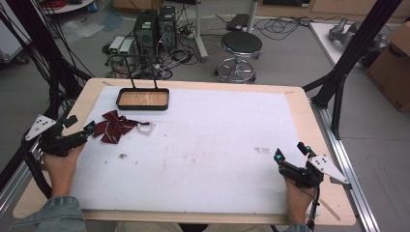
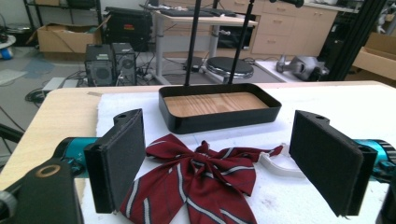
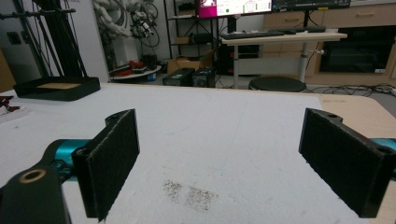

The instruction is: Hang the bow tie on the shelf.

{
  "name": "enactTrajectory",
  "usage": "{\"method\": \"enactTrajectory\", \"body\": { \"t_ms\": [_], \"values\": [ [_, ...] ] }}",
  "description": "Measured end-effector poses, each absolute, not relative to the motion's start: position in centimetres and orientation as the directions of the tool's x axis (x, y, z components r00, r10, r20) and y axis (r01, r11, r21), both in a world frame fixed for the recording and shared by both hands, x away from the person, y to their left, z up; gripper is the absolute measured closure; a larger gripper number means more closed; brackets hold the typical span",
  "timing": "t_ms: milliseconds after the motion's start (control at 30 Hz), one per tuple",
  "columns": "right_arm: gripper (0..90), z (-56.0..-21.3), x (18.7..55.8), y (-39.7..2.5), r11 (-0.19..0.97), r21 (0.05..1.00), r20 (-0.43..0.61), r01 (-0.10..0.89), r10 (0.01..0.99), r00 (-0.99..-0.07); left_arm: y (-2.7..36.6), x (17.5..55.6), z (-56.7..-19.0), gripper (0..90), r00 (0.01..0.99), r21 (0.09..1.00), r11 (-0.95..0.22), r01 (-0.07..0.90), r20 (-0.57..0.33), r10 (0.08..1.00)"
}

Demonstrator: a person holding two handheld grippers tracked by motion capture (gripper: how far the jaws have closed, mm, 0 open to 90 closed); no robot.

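In the left gripper view the lower part of the red striped bow tie (image 2: 201,184) runs off the bottom edge, and its left wing slips behind the left claw's (image 2: 224,161) near jaw, whose outer jaw also covers the far end of the white strap (image 2: 275,164). The two rods rising behind the black tray (image 2: 219,119) are cut by the top edge. In the right gripper view the bow tie (image 3: 5,103) is only a sliver at the left edge, too little to make out. From the high view the dark speck (image 1: 123,156) on the desk (image 1: 309,121) is too small to identify, and the person's forearms leave at the bottom
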State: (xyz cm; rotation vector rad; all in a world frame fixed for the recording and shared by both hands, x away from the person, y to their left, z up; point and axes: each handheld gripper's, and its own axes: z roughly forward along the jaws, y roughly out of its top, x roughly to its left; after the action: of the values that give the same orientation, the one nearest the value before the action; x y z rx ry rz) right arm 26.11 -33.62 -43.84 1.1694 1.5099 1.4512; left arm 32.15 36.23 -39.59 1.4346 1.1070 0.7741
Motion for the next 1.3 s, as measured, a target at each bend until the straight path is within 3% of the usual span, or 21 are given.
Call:
{"method": "enactTrajectory", "body": {
  "t_ms": [1300],
  "values": [
    [11.4,-43.9,26.1,-33.5,-0.041,0.991,0.081,0.131,0.943,-0.322,33.3,36.3,-40.5,19.2,0.32,0.969,0.019,0.247,-0.1,0.942]
  ]
}}
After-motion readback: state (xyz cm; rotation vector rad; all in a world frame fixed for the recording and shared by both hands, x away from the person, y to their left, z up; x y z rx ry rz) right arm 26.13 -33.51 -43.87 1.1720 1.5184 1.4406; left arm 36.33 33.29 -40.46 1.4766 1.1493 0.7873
